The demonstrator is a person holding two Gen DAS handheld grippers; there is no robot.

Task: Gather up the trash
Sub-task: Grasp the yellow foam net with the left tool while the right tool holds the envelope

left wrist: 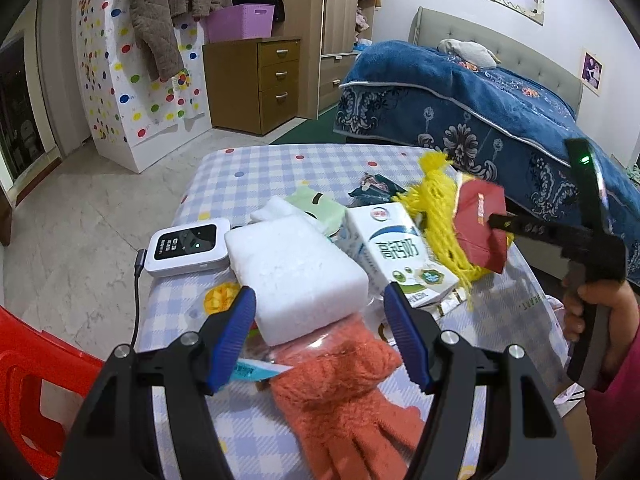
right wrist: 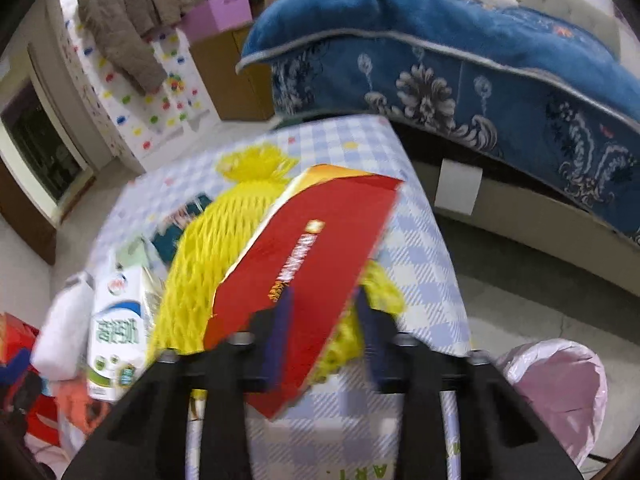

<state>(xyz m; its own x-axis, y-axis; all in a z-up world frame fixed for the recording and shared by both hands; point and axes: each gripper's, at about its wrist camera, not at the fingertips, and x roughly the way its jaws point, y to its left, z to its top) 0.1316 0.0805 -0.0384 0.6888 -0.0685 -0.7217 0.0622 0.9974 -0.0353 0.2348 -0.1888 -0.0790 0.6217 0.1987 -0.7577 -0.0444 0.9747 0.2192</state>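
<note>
The checked table [left wrist: 256, 168] carried the trash: a yellow foam net [right wrist: 208, 248], a white foam block [left wrist: 296, 272] and a milk carton [left wrist: 396, 252]. The right gripper [right wrist: 324, 312] clamped a red packet [right wrist: 312, 256] above the net. The left gripper [left wrist: 320, 320] stood wide, holding nothing, over the block's near end.

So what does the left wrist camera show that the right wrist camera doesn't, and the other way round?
Only the left wrist view shows the small white device with a dark screen, the drawer cabinet and the open left gripper. Only the right wrist view shows the bin lined with a pink bag on the floor. Both show the flat red cardboard box between the right gripper fingers, the yellow foam net, the white milk carton and the blue bed cover.
</note>
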